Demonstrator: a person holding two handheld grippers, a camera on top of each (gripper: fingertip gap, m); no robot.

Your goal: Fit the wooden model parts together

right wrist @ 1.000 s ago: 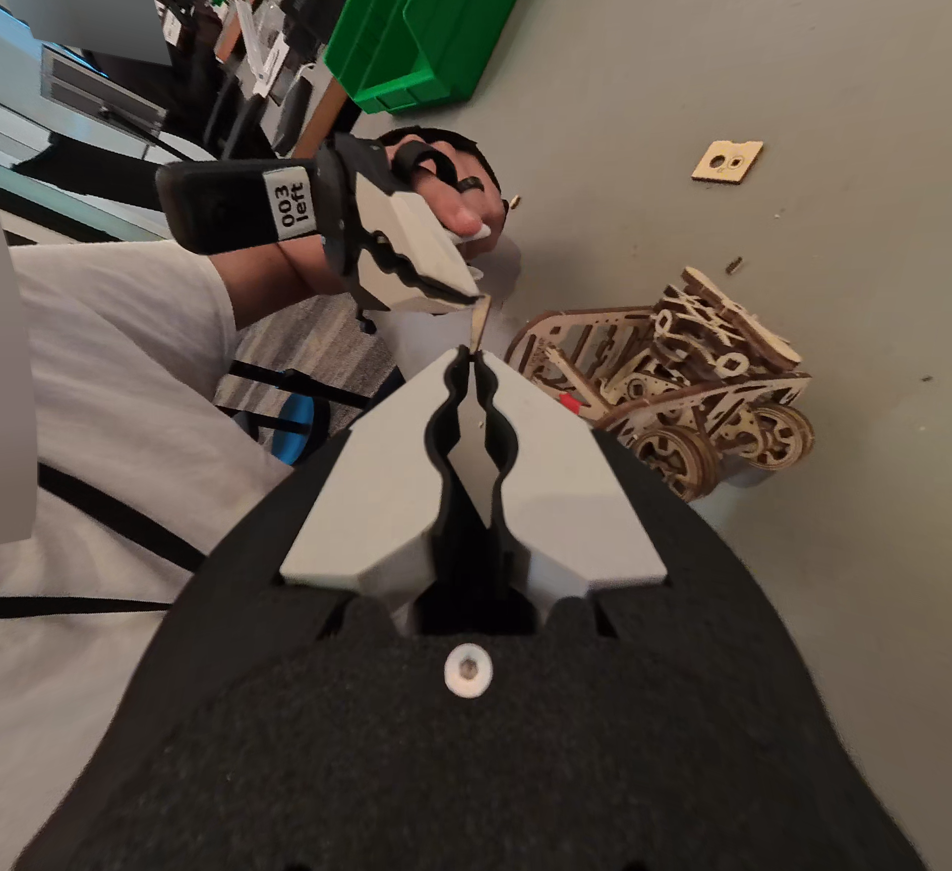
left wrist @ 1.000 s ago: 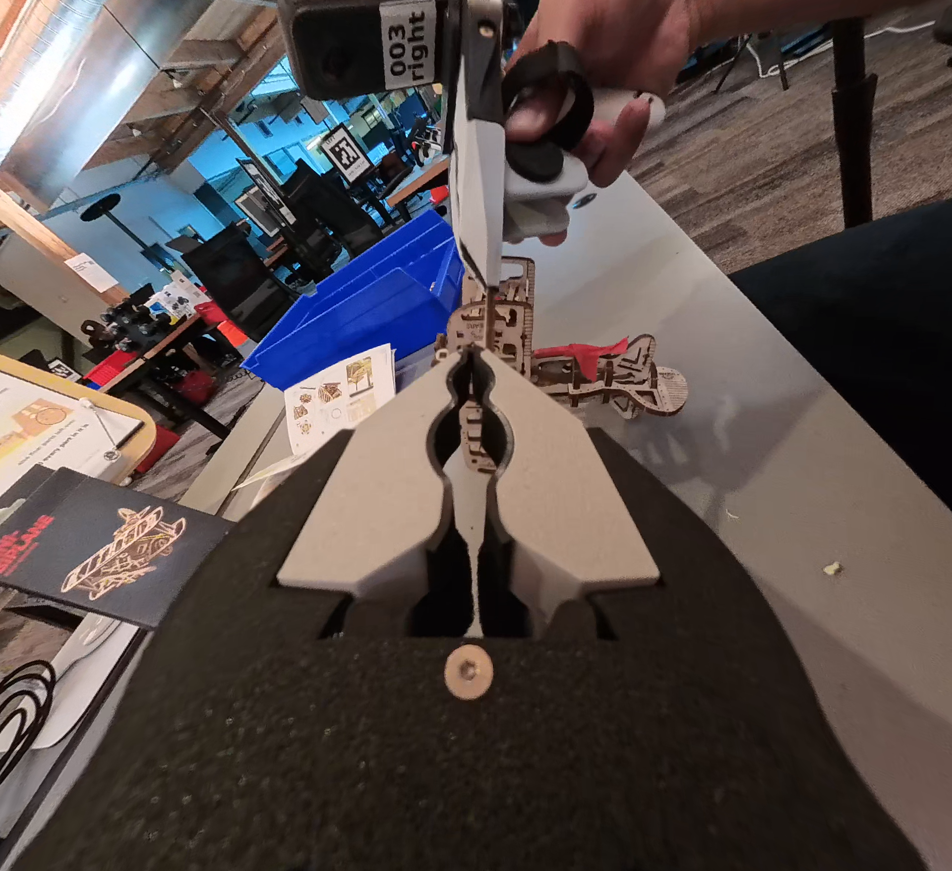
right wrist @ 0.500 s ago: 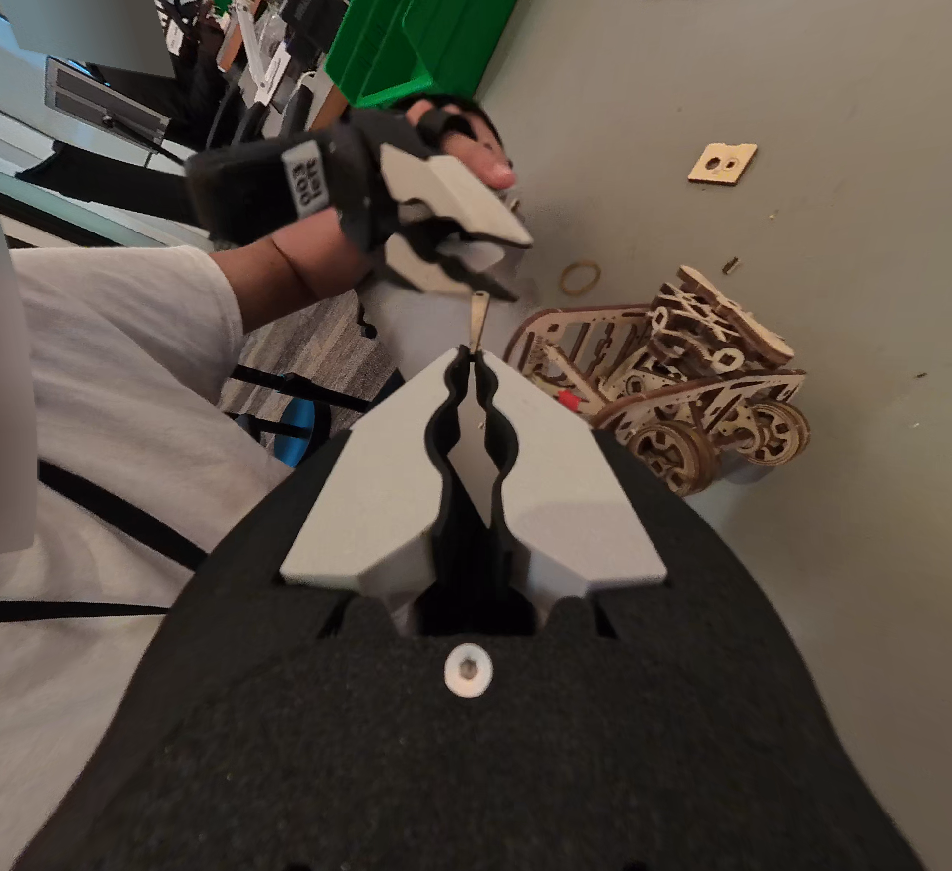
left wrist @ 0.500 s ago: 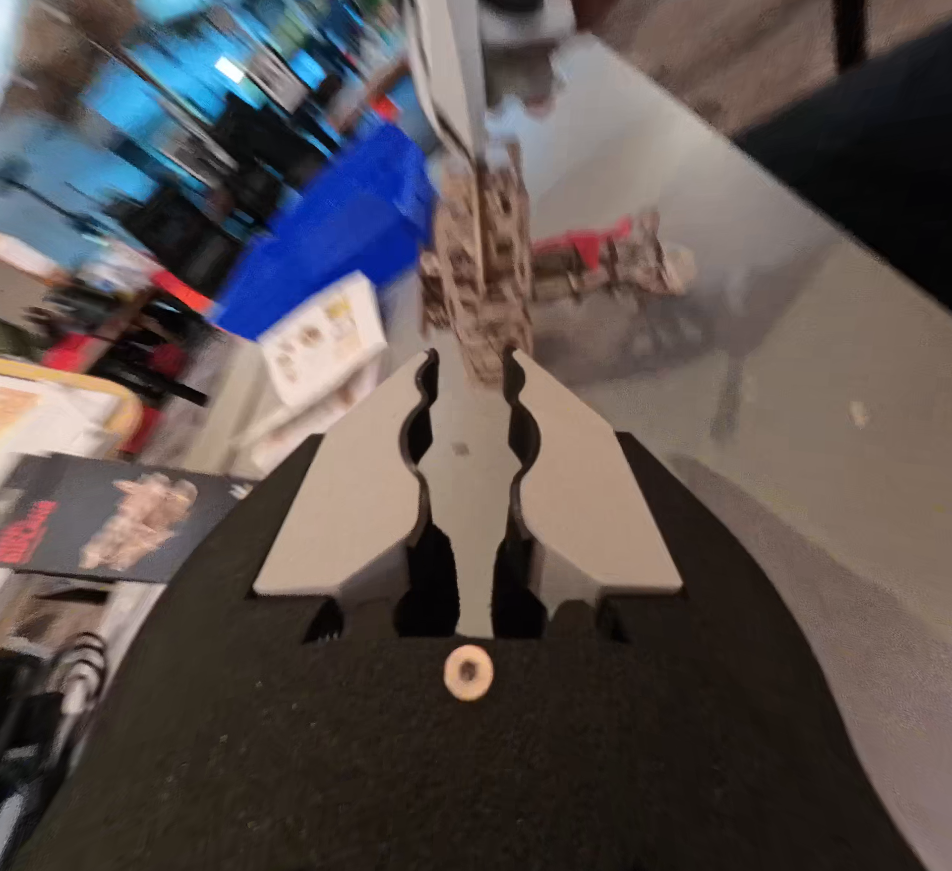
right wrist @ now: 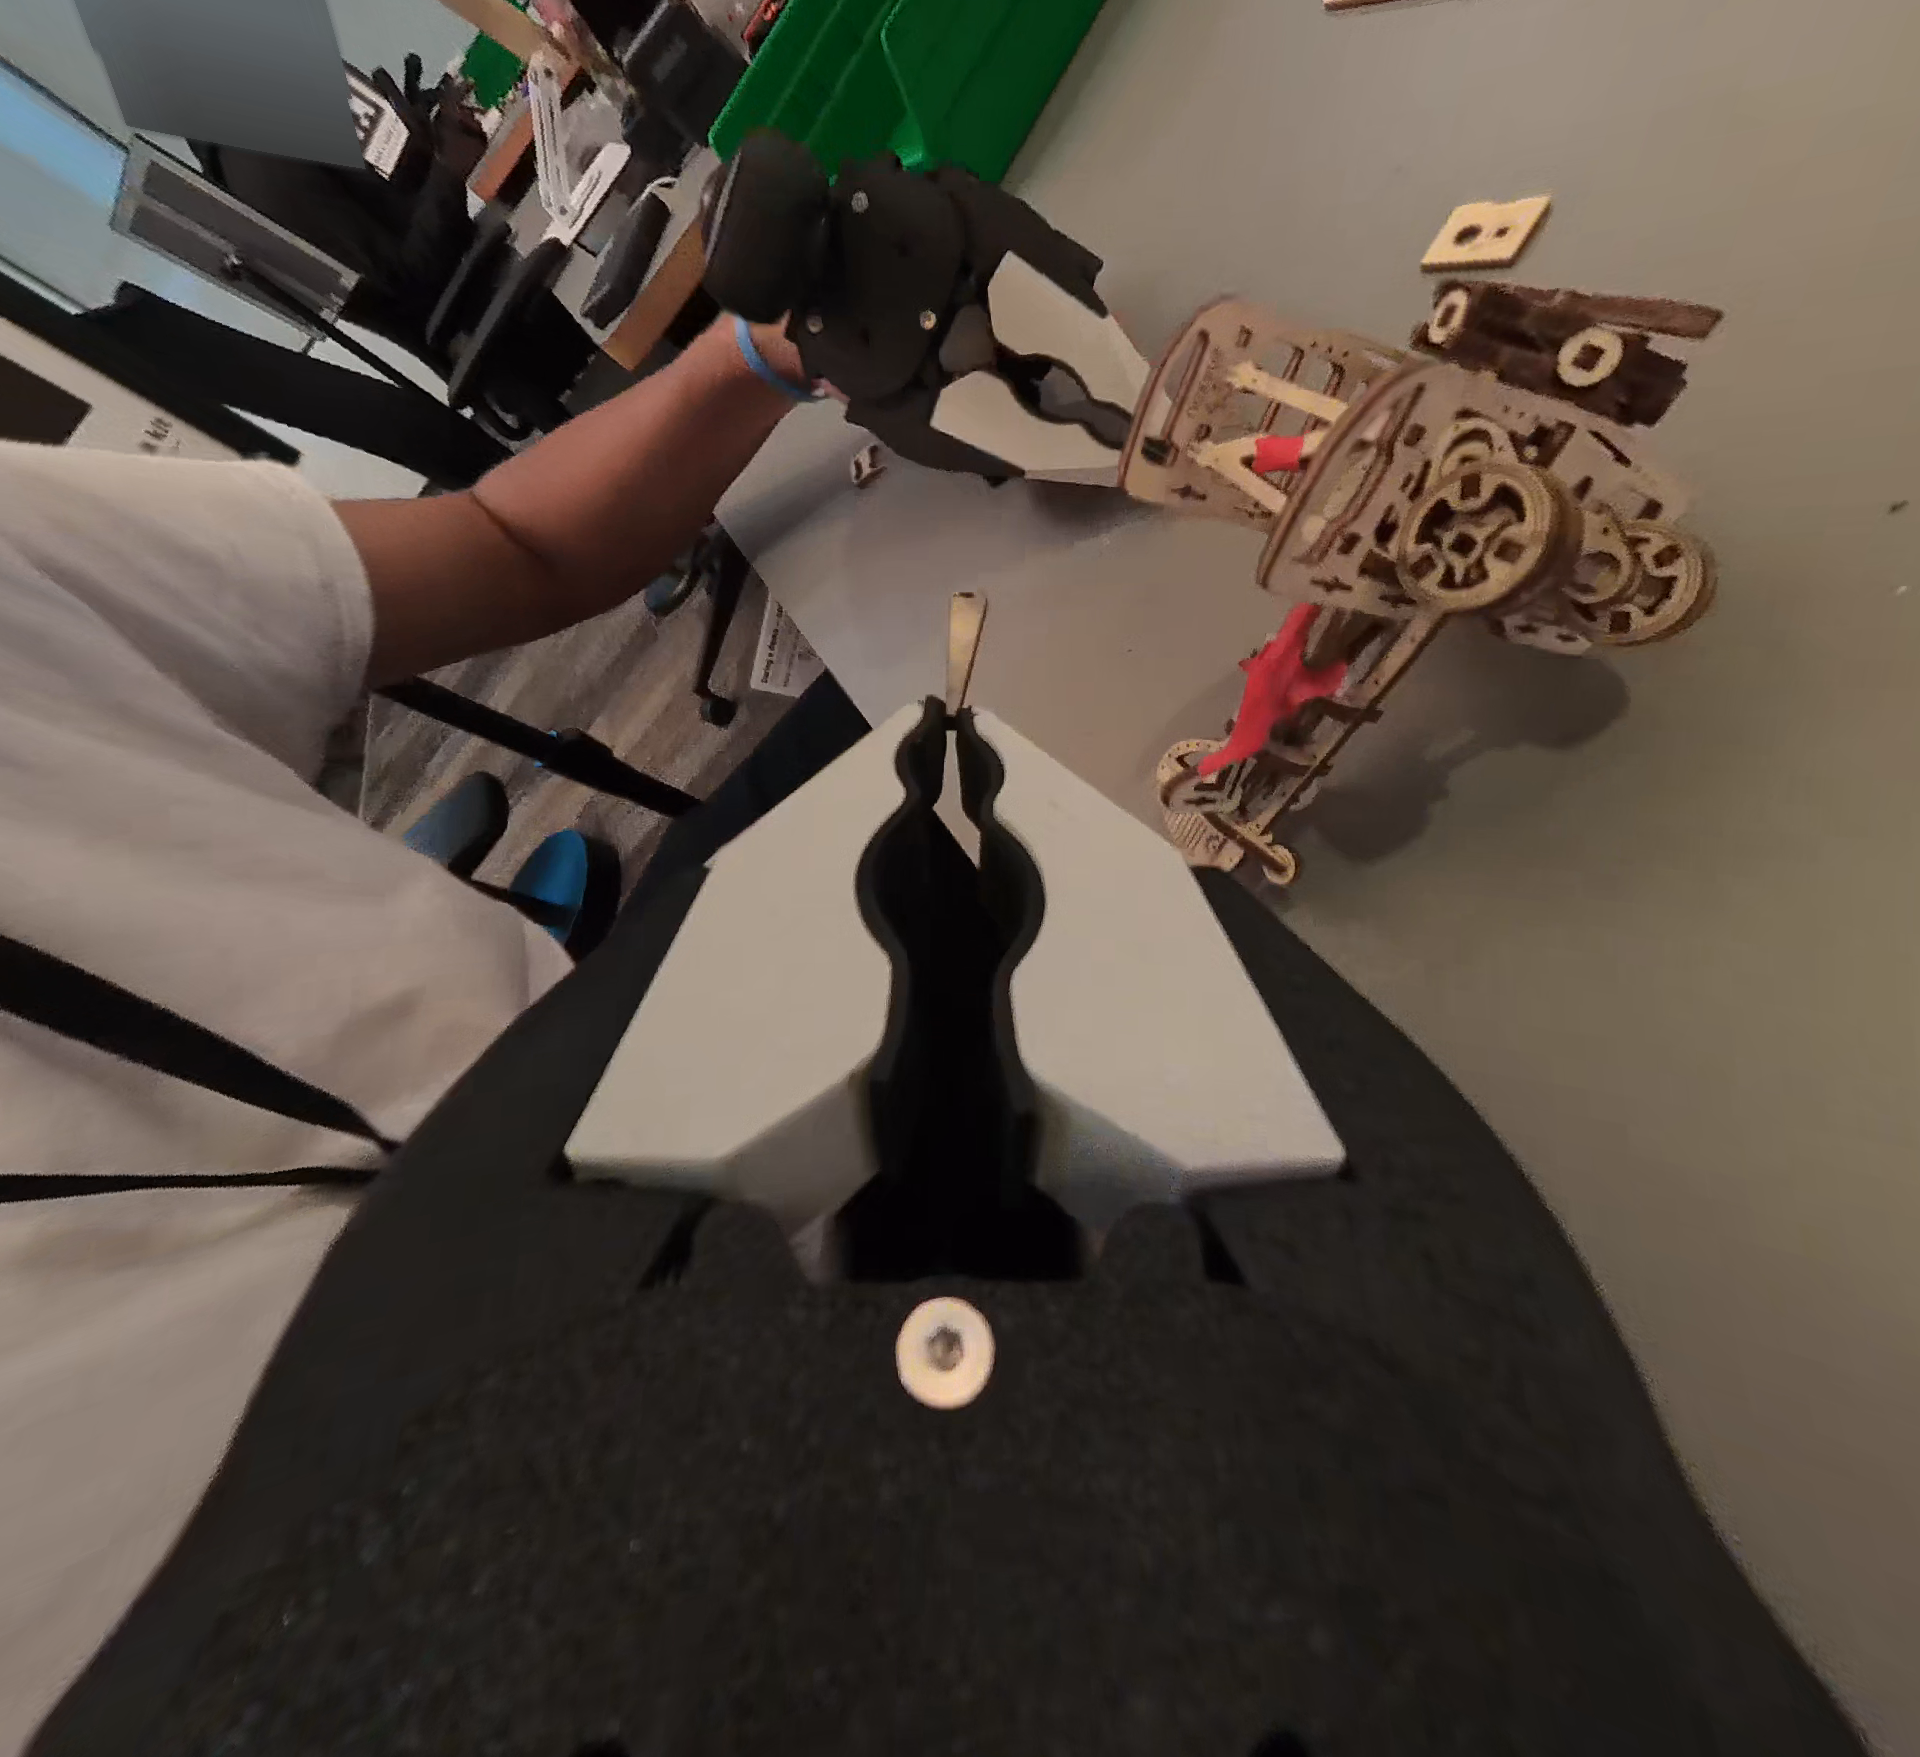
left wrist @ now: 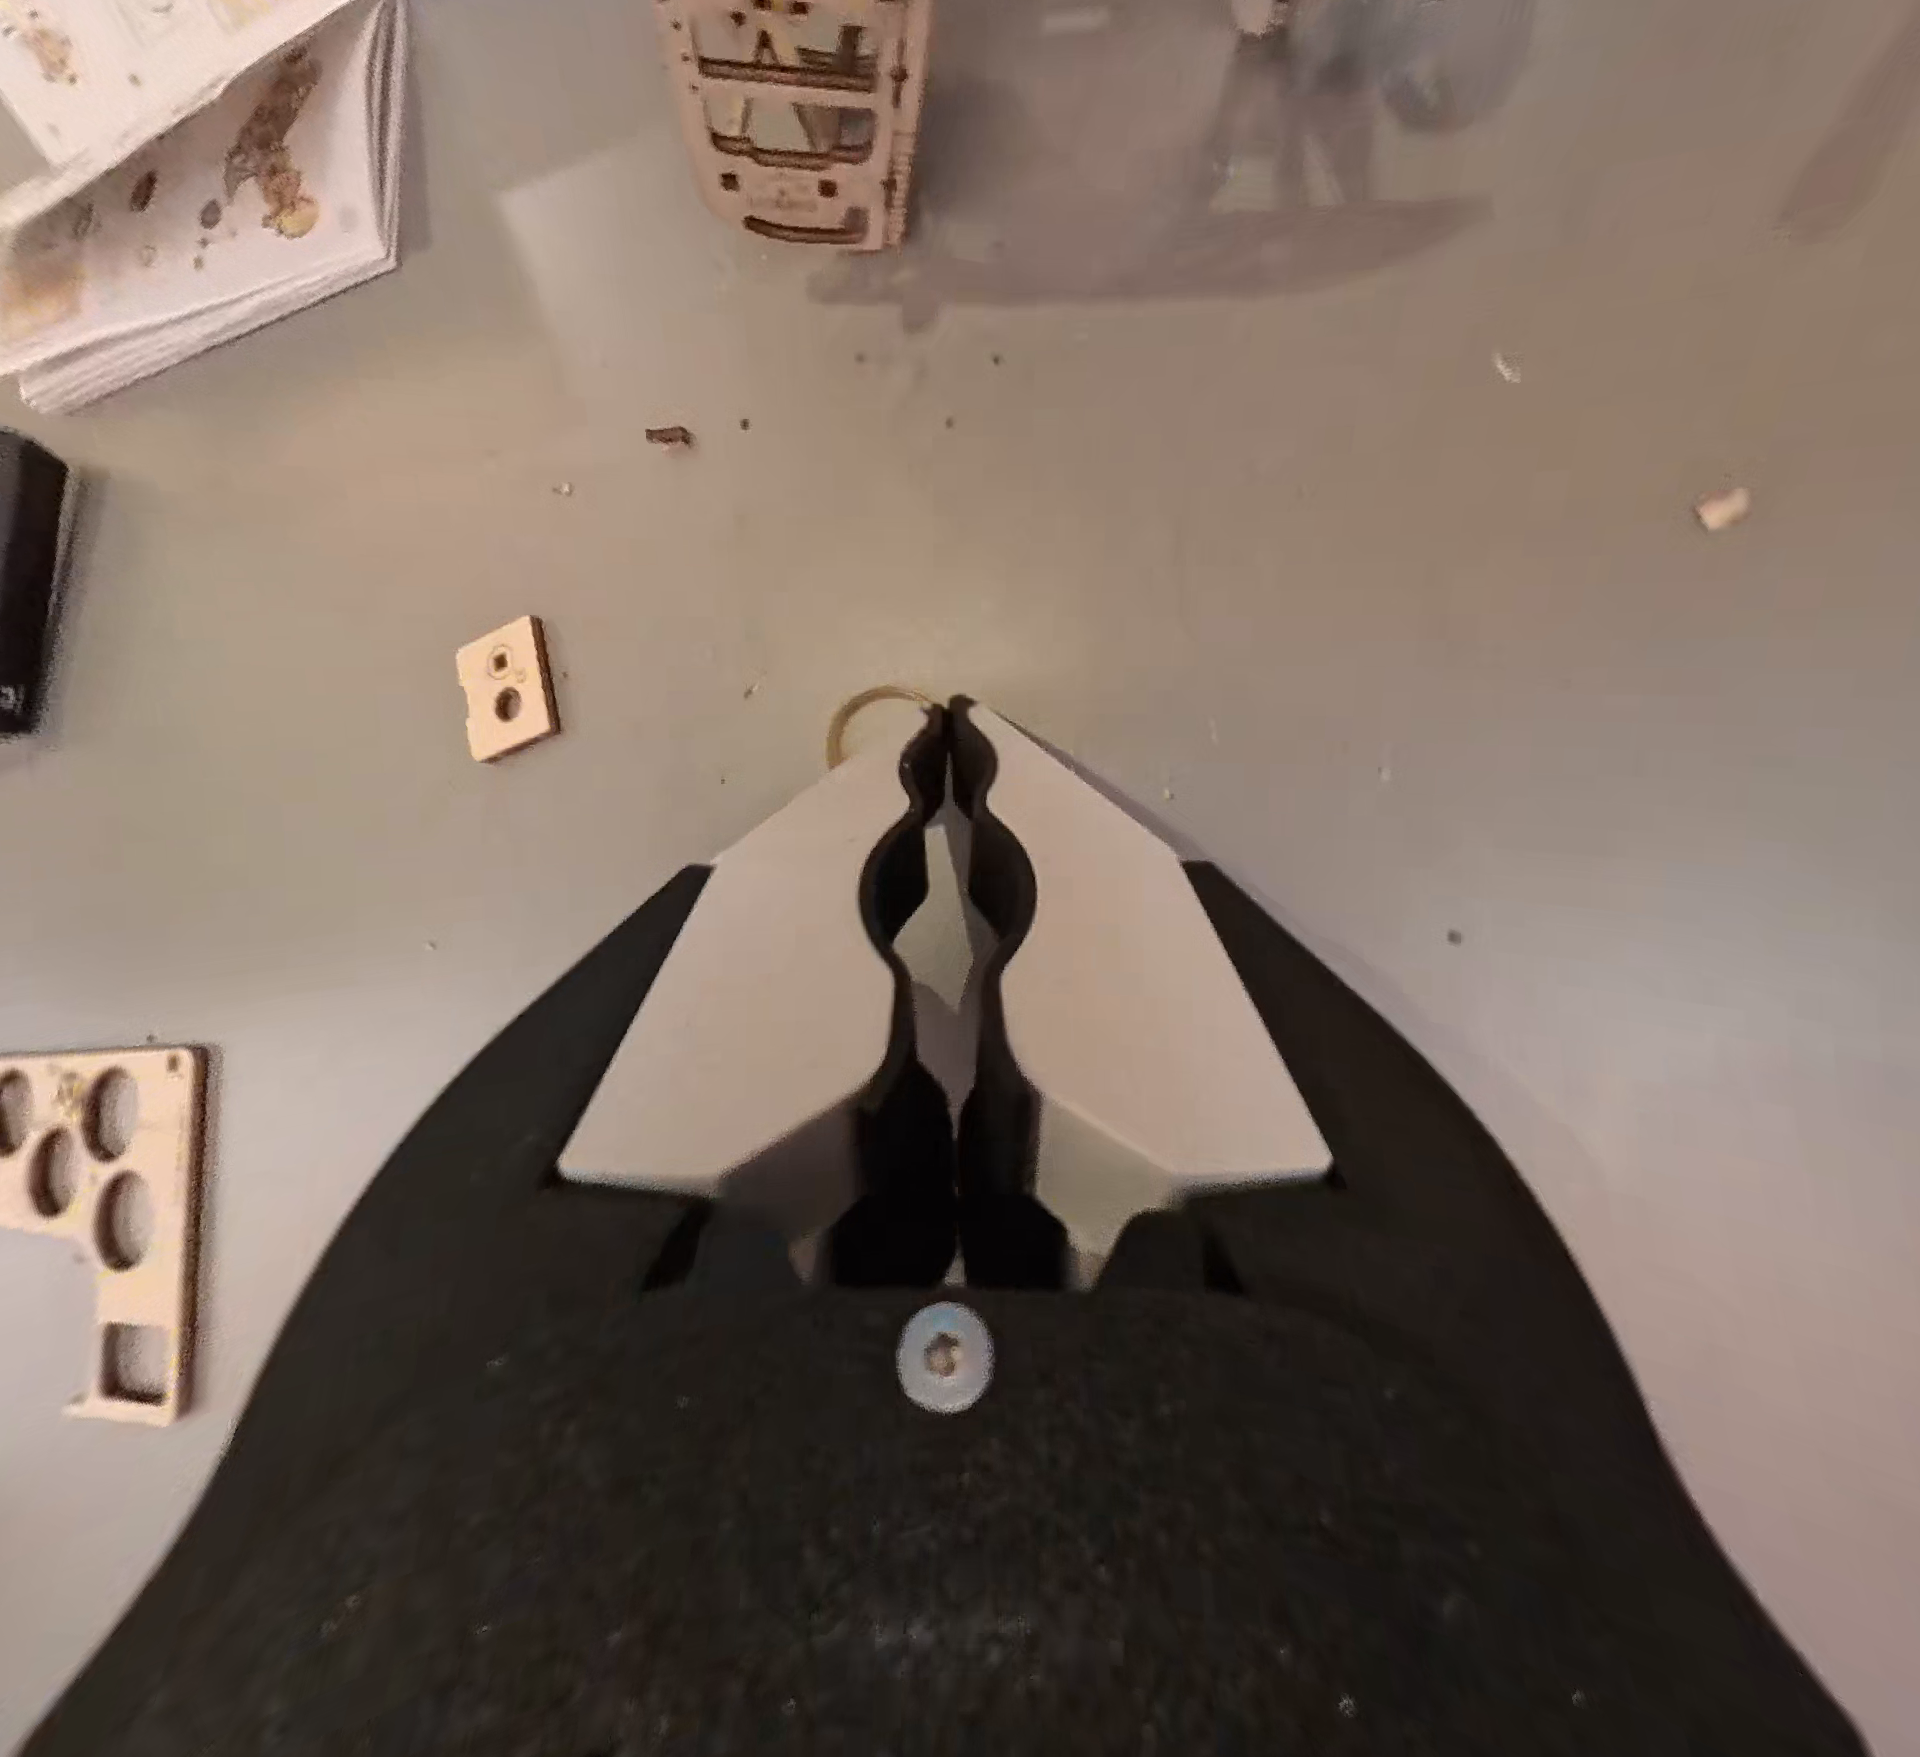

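Note:
The wooden model car (right wrist: 1455, 502), with a red part (right wrist: 1283, 679) low on its frame, stands on the grey table (right wrist: 1558, 980); it also shows at the top of the left wrist view (left wrist: 800, 45). My right gripper (right wrist: 951, 720) is shut on a thin wooden strip (right wrist: 964, 647) and holds it in the air, left of the model. My left gripper (left wrist: 951, 715) points down at the table with its tips shut on the right edge of a small tan ring (left wrist: 868, 720). In the right wrist view the left gripper (right wrist: 1117, 450) sits low, beside the model's left end.
A small square wooden piece (left wrist: 507, 689) and a punched wooden sheet (left wrist: 104, 1219) lie left of my left gripper. An open booklet (left wrist: 197, 97) and a black box (left wrist: 26, 595) are at the far left. Green bins (right wrist: 935, 14) stand at the table's back edge. A person's arm (right wrist: 540, 544) reaches across.
My left gripper let go of the strip, opened, swung down to the table and shut at the ring. My right gripper keeps the strip and has shifted a little relative to the model.

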